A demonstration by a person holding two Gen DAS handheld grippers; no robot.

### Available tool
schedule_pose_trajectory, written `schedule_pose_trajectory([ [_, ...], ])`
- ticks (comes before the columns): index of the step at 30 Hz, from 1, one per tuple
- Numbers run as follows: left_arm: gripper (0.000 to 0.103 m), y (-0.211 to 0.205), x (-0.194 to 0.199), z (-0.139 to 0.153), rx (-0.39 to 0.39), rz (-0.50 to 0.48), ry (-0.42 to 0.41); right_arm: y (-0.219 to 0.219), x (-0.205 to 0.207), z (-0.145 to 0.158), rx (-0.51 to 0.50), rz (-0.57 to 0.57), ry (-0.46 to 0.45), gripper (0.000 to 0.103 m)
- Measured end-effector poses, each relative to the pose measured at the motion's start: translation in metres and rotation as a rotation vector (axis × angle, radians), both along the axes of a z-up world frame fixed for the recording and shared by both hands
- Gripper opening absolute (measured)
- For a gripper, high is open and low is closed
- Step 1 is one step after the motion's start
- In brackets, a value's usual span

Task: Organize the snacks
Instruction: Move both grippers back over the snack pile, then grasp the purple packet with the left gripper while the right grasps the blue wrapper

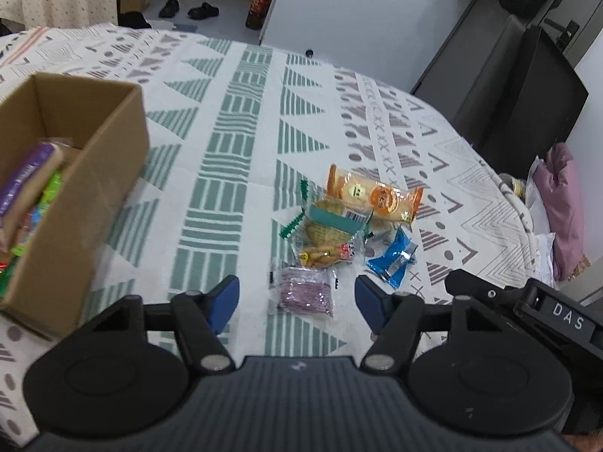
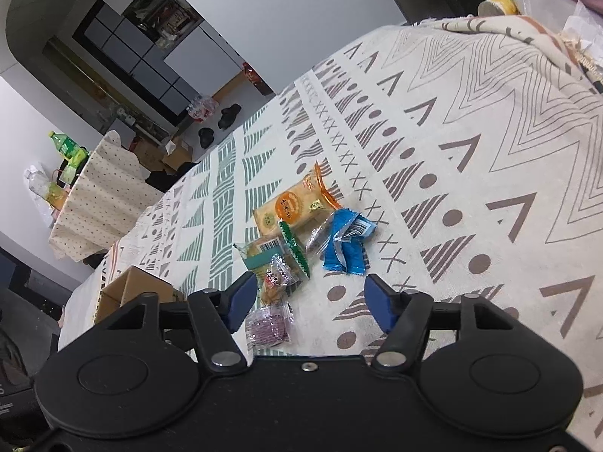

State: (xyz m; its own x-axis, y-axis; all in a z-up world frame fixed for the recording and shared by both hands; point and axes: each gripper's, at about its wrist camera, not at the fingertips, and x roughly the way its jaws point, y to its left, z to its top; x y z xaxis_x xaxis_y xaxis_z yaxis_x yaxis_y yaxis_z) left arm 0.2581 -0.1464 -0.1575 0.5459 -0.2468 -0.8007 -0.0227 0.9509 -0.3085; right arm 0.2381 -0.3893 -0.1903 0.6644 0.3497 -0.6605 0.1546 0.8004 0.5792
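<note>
A small pile of snacks lies on the patterned tablecloth [image 1: 241, 132]: an orange cracker pack [image 1: 373, 196], a green-edged pack [image 1: 328, 218], a small red-labelled snack [image 1: 328, 256], a purple pack [image 1: 305, 292] and a blue pack [image 1: 392, 260]. My left gripper [image 1: 297, 297] is open, its blue pads either side of the purple pack without touching it. A cardboard box [image 1: 113, 158] at the left holds several snacks. My right gripper [image 2: 311, 297] is open just short of the blue pack [image 2: 348, 245], with the purple pack [image 2: 269, 326] by its left finger.
A black housing marked DAS [image 1: 557, 320] sits close on the left gripper's right. Pink fabric [image 1: 565, 207] lies past the table's right edge. A second table with a dotted cloth [image 2: 105, 196] and shoes [image 1: 188, 9] on the floor stand beyond the far edge.
</note>
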Motion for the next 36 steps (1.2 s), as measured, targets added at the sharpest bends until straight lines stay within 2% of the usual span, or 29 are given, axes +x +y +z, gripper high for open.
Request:
schedule_pose_trajectory([
  [4, 0.062, -0.006, 0.011, -0.014, -0.007, 0.000, 0.027, 0.001, 0.009, -0.008, -0.010, 0.002, 0.016, 0.059],
  [12, 0.062, -0.017, 0.032, -0.043, 0.009, -0.008, 0.094, 0.004, 0.027, -0.024, -0.025, 0.000, 0.035, 0.058],
  [16, 0.061, -0.027, 0.037, -0.060, 0.065, -0.021, 0.139, 0.004, 0.033, -0.033, -0.028, 0.002, 0.055, 0.058],
  [18, 0.059, -0.030, 0.037, -0.061, 0.076, -0.017, 0.119, 0.004, 0.035, -0.036, -0.030, 0.002, 0.063, 0.058],
  [19, 0.052, -0.030, 0.038, -0.061, 0.074, -0.014, 0.114, 0.005, 0.036, -0.038, -0.031, 0.003, 0.066, 0.058],
  [22, 0.043, -0.031, 0.040, -0.062, 0.071, 0.001, 0.108, 0.007, 0.041, -0.040, -0.041, 0.007, 0.071, 0.058],
  [25, 0.038, -0.031, 0.041, -0.060, 0.073, -0.001, 0.102, 0.008, 0.050, -0.042, -0.058, 0.005, 0.067, 0.058],
  [33, 0.036, -0.012, 0.037, -0.046, 0.054, 0.023, 0.066, 0.017, 0.066, -0.050, -0.092, 0.014, 0.083, 0.057],
  [36, 0.036, -0.004, 0.037, -0.040, 0.052, 0.034, 0.052, 0.018, 0.071, -0.053, -0.097, 0.009, 0.091, 0.052],
])
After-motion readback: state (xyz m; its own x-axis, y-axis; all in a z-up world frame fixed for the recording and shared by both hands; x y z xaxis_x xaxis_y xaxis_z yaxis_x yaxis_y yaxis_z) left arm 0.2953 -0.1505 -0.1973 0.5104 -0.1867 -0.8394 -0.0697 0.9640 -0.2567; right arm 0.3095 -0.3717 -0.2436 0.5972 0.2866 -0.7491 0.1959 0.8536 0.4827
